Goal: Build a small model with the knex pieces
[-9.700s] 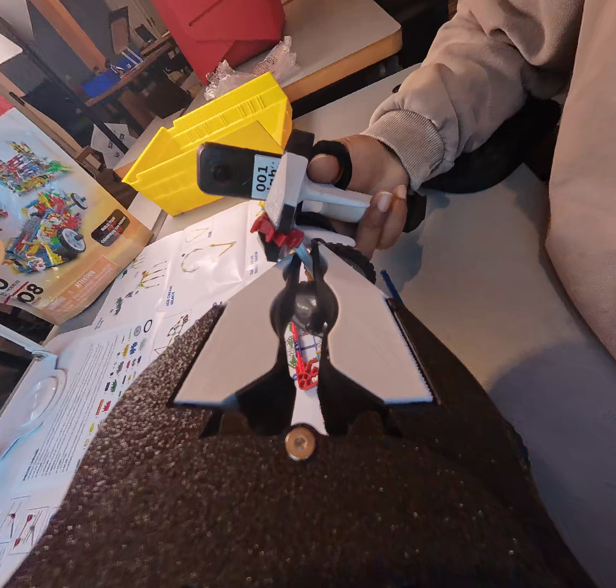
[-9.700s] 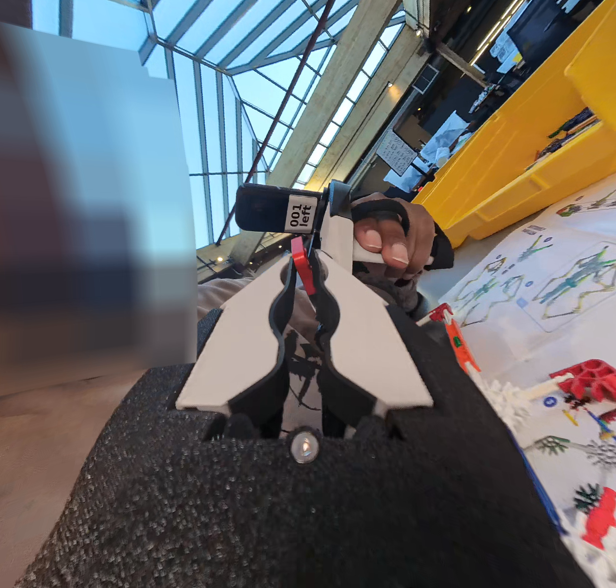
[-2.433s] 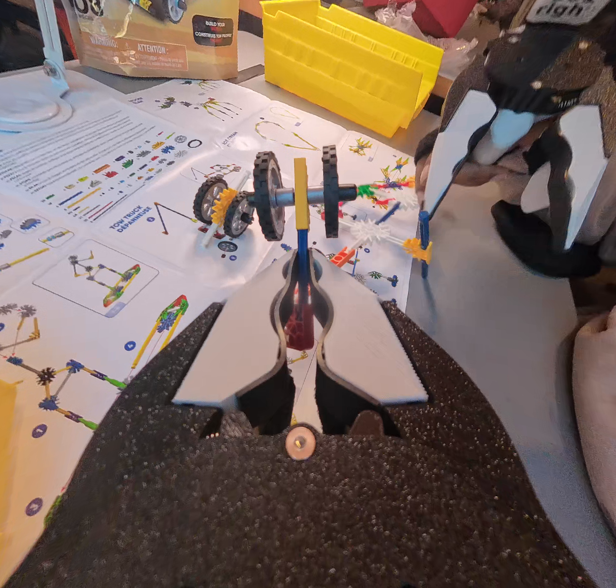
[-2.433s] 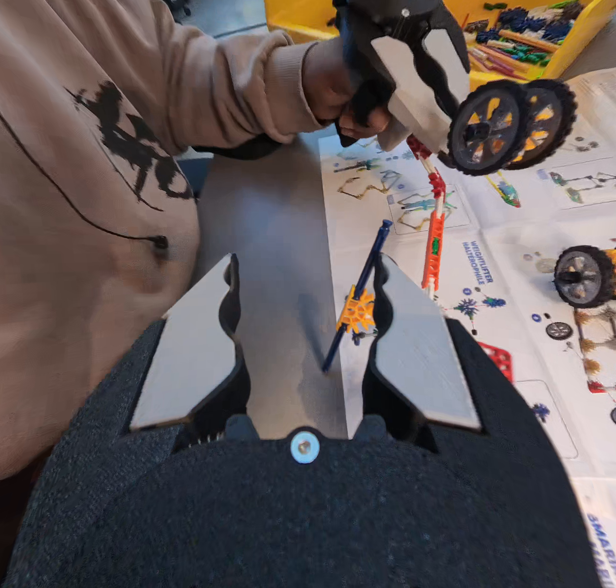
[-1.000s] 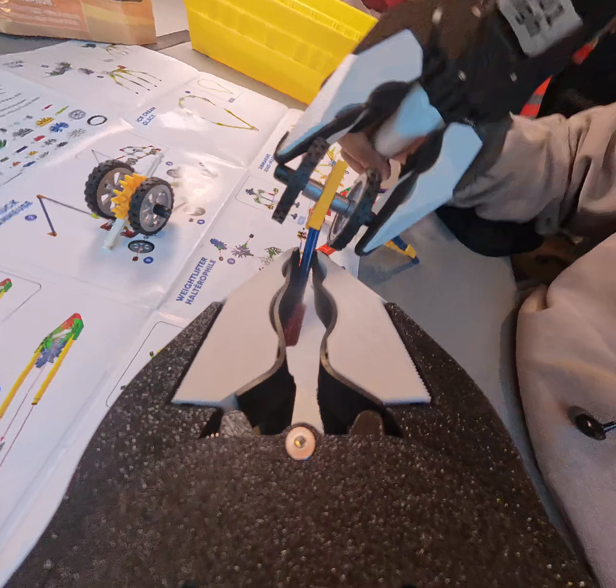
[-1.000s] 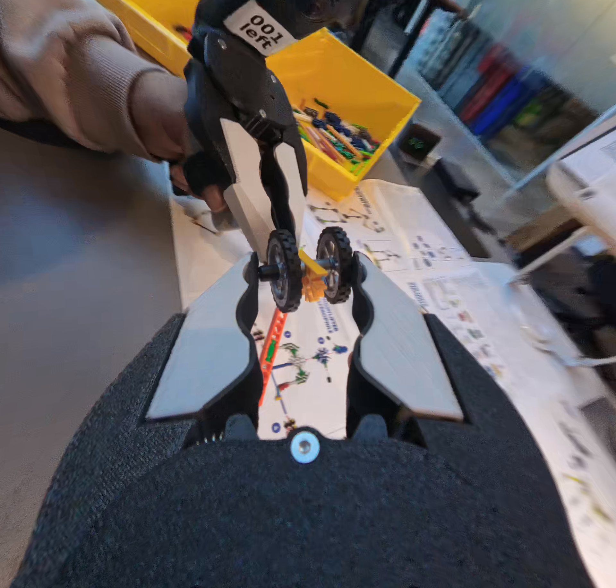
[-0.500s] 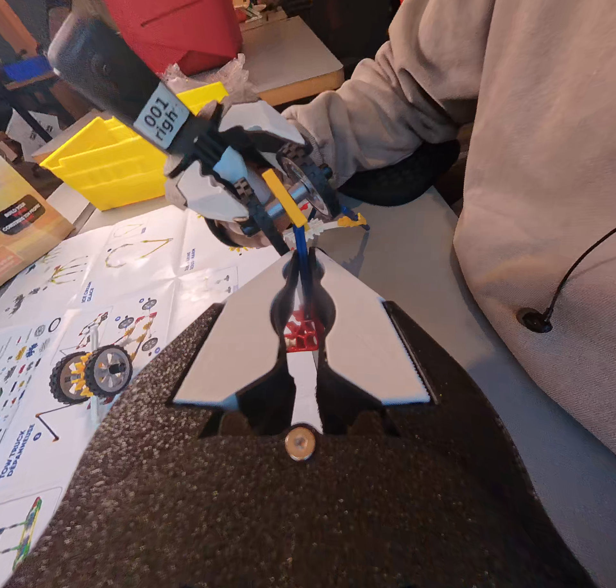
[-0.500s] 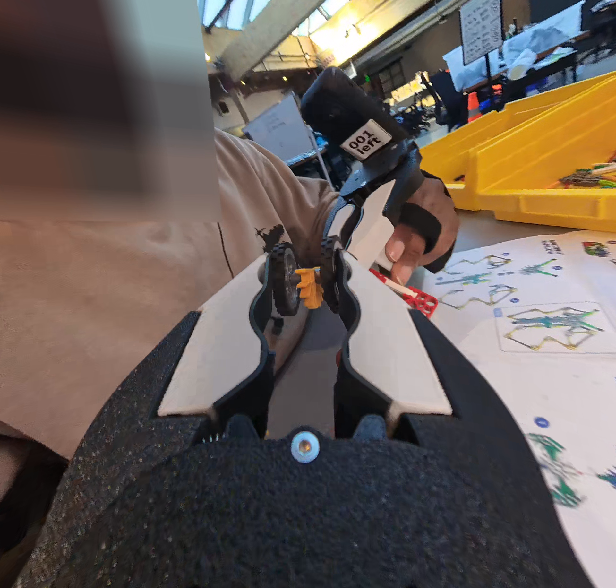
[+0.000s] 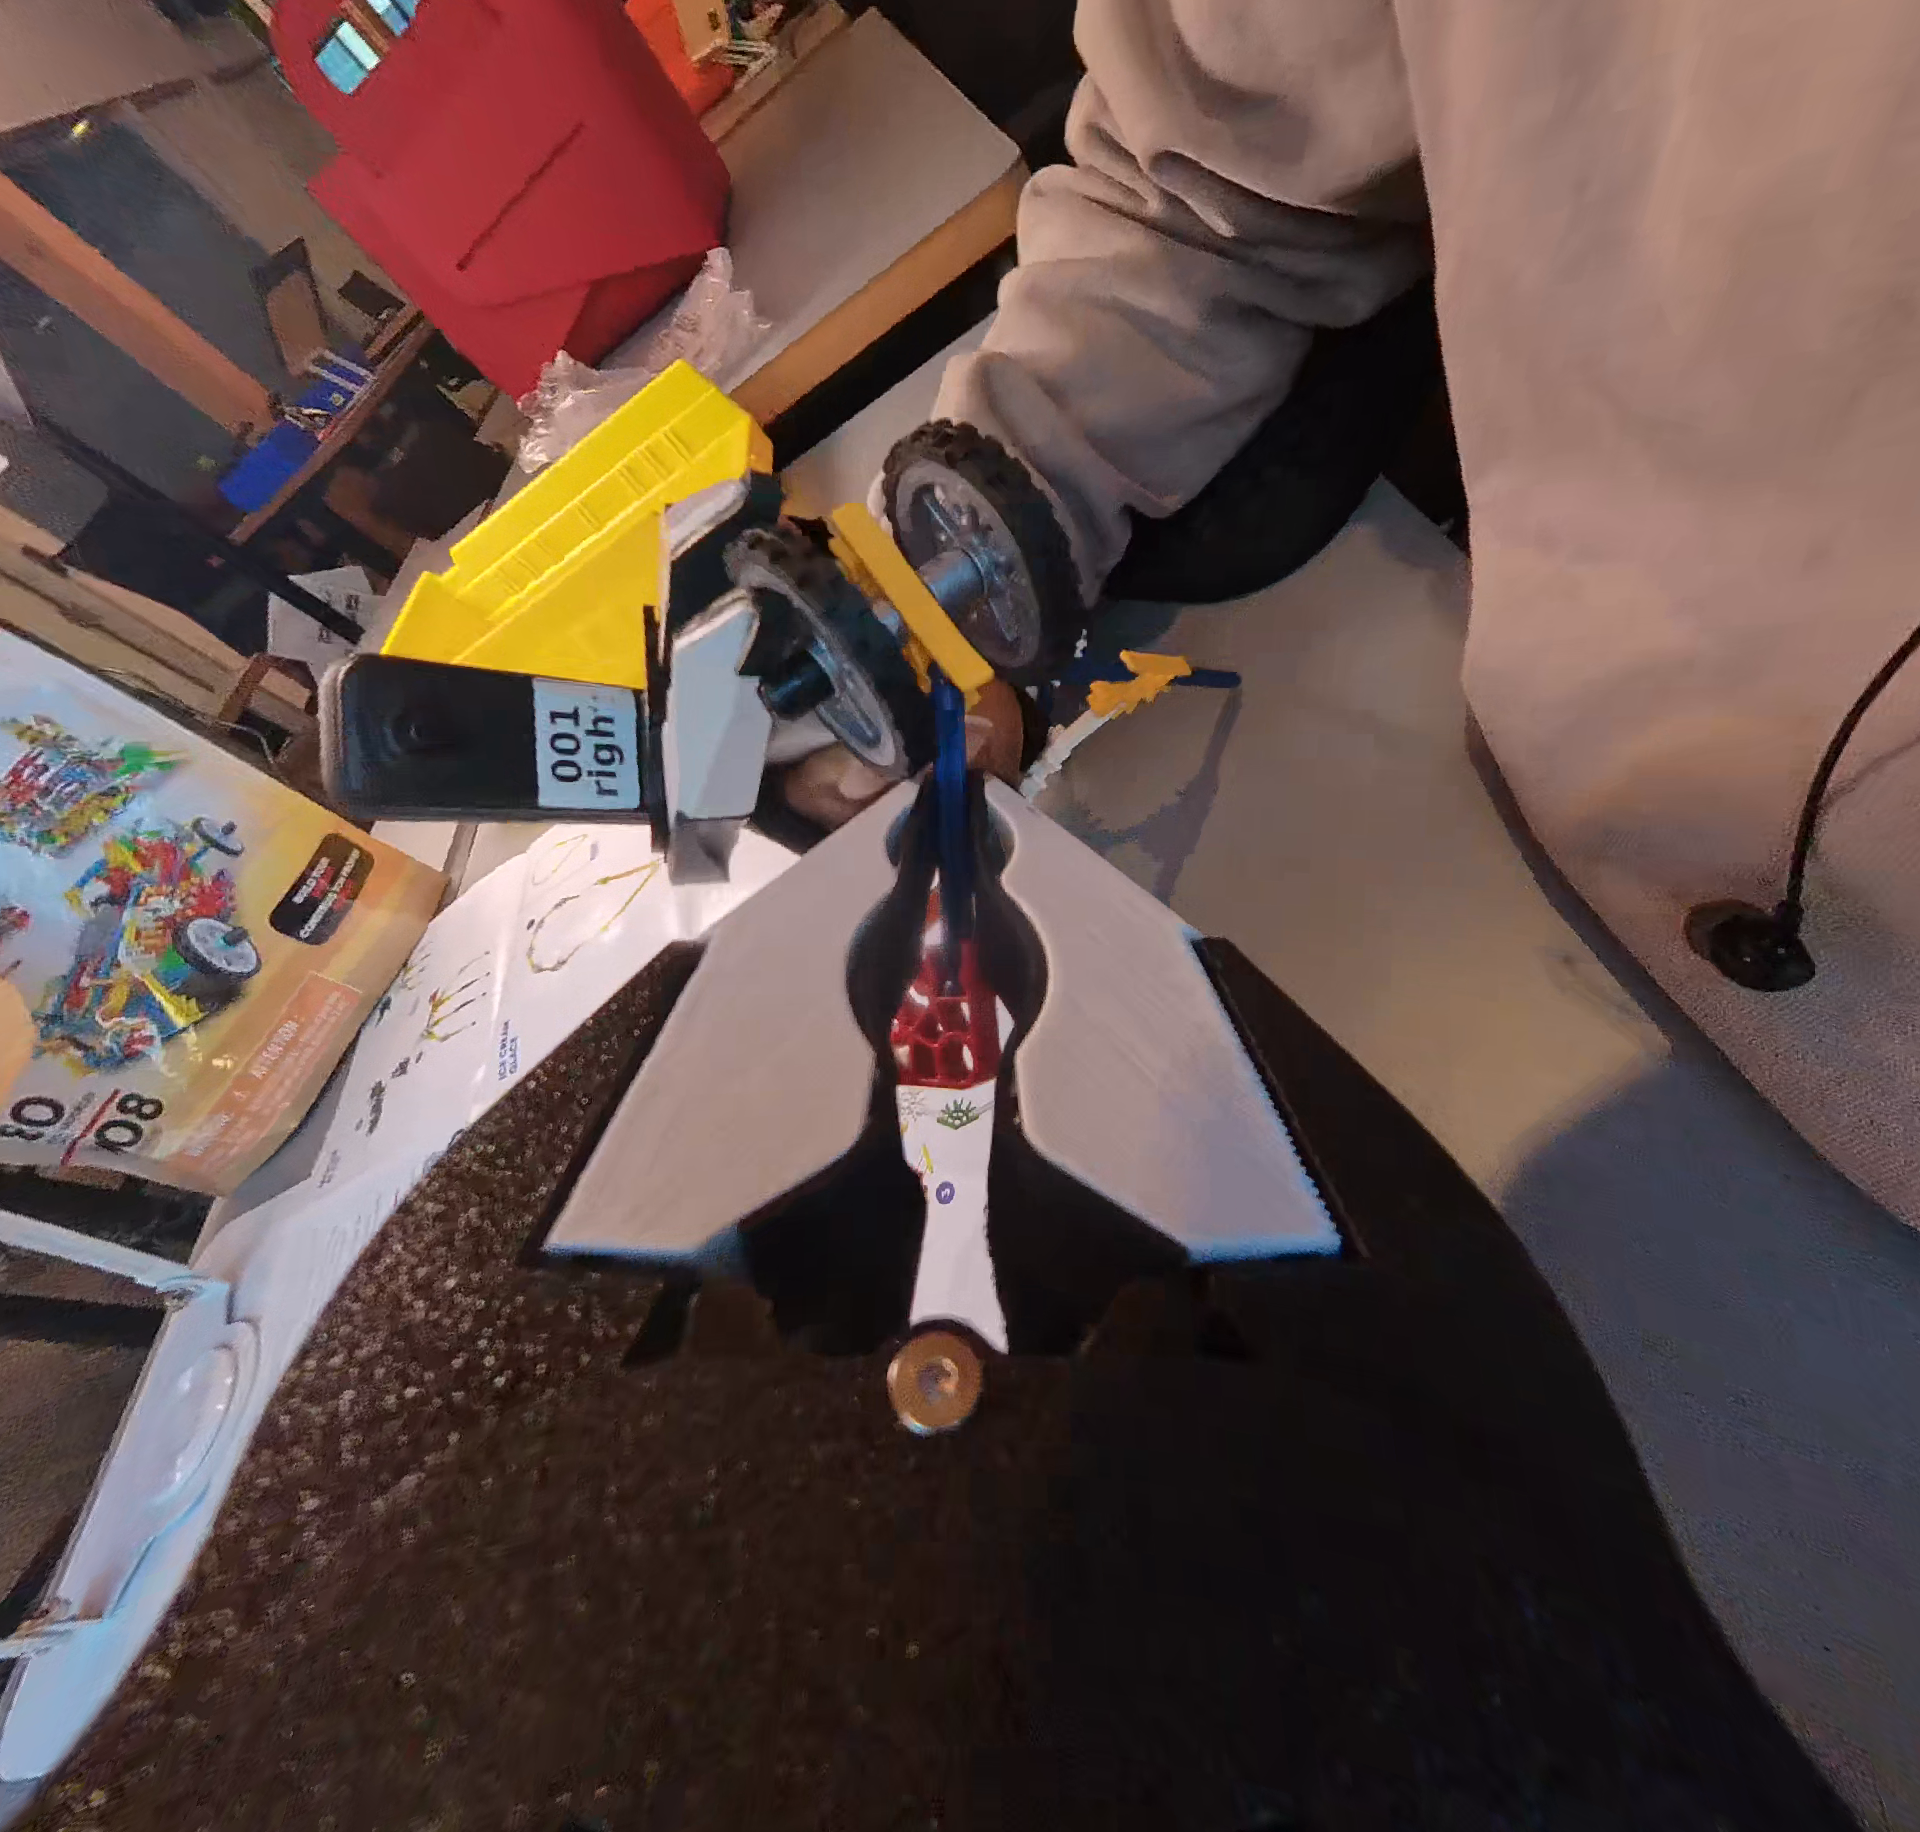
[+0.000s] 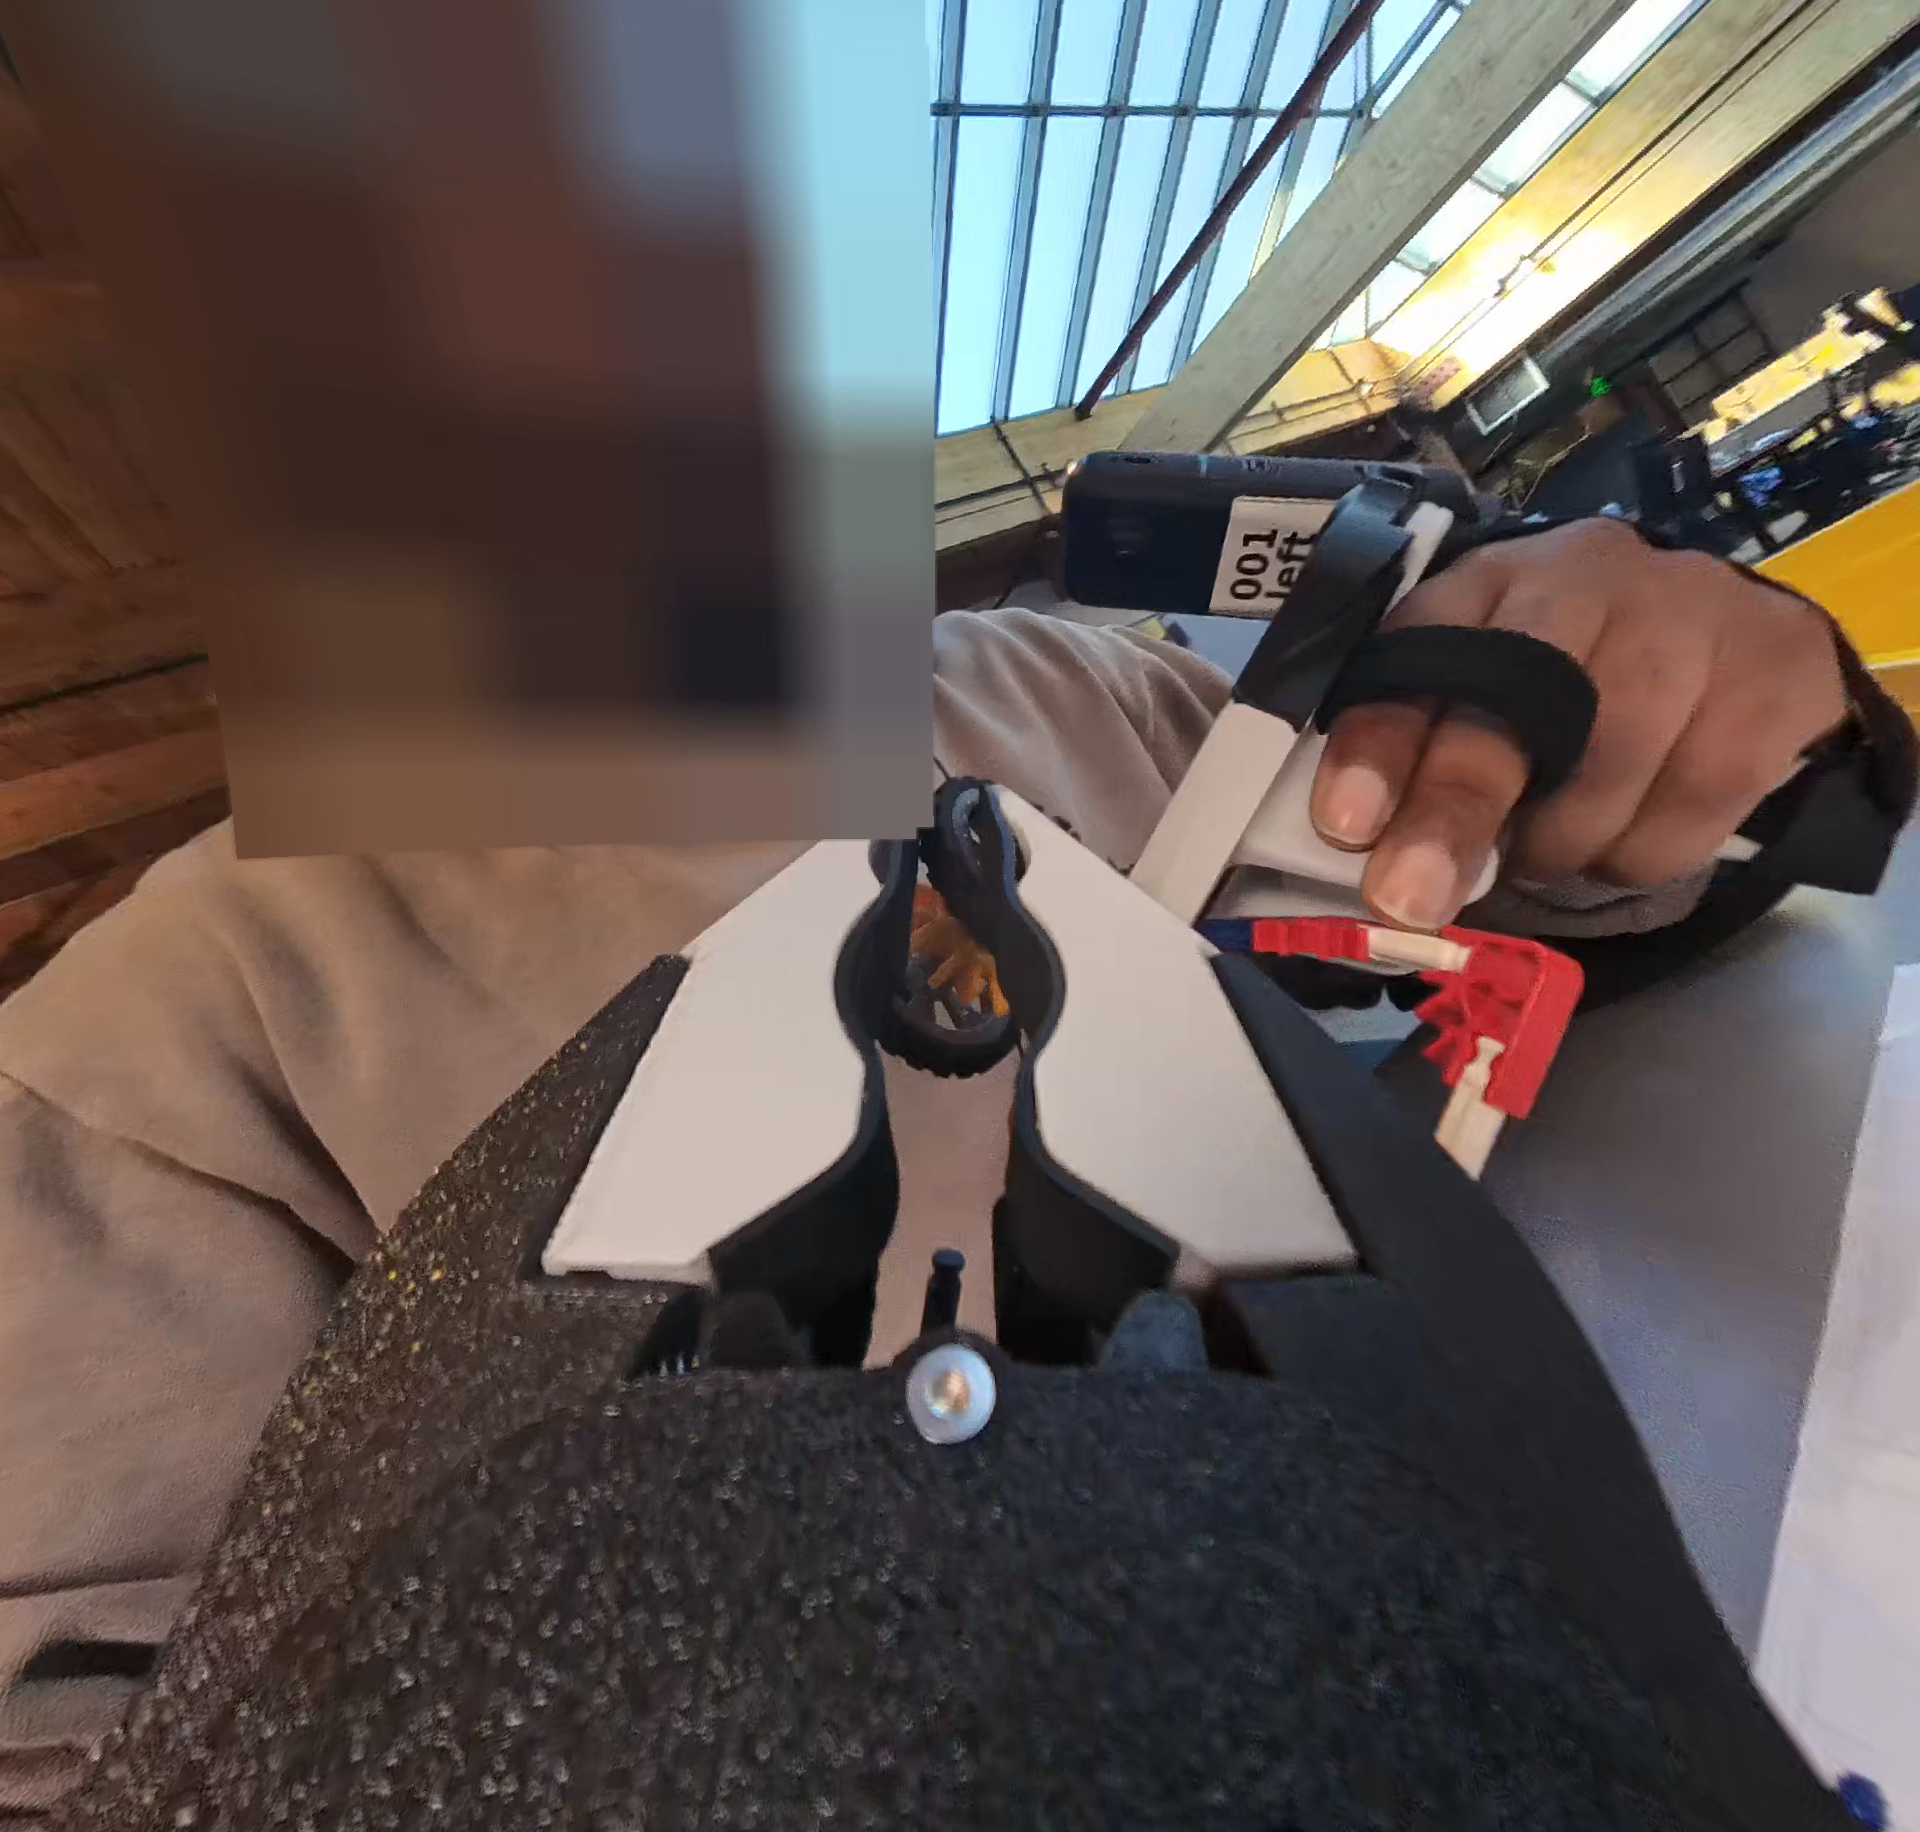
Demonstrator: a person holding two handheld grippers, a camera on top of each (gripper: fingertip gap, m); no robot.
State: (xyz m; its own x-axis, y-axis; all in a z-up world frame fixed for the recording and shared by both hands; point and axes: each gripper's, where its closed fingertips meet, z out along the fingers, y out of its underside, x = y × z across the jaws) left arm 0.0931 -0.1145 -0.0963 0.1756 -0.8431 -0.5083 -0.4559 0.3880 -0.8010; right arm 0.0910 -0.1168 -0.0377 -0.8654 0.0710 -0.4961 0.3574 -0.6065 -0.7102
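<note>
Left gripper: the left gripper (image 9: pixel 943 837) is clamping its two fingers on a thin blue rod (image 9: pixel 948 743), with a red connector (image 9: pixel 943 1039) sitting farther back in the gap between them.
Rod top: the blue rod is rising into a yellow bar (image 9: pixel 906 598) on a grey axle that is carrying two black-tyred wheels (image 9: pixel 982 546).
Right gripper: the right gripper (image 10: pixel 951 883) is pinching its fingers together on one of those wheels (image 10: pixel 940 1039), with an orange toothed part (image 10: pixel 956 961) showing in the gap; in the left wrist view it is reaching in from the left.
Room to move: the grey table (image 9: pixel 1382 847) is lying bare to the right of the toy, running up to the person's beige sweater (image 9: pixel 1662 432); a beige sleeve (image 9: pixel 1143 328) is closing in just behind the wheels.
Left side: a white instruction sheet (image 9: pixel 457 1013) is covering the table there, and a cardboard toy box (image 9: pixel 187 951) is lying at its far edge.
Loose piece: a yellow and white rod piece (image 9: pixel 1122 691) is lying on the table just beyond the wheels.
Containers: a yellow bin (image 9: pixel 582 546) is standing behind the right gripper; what it is holding cannot be told from here.
Far: a red box (image 9: pixel 499 151) is standing on another table.
</note>
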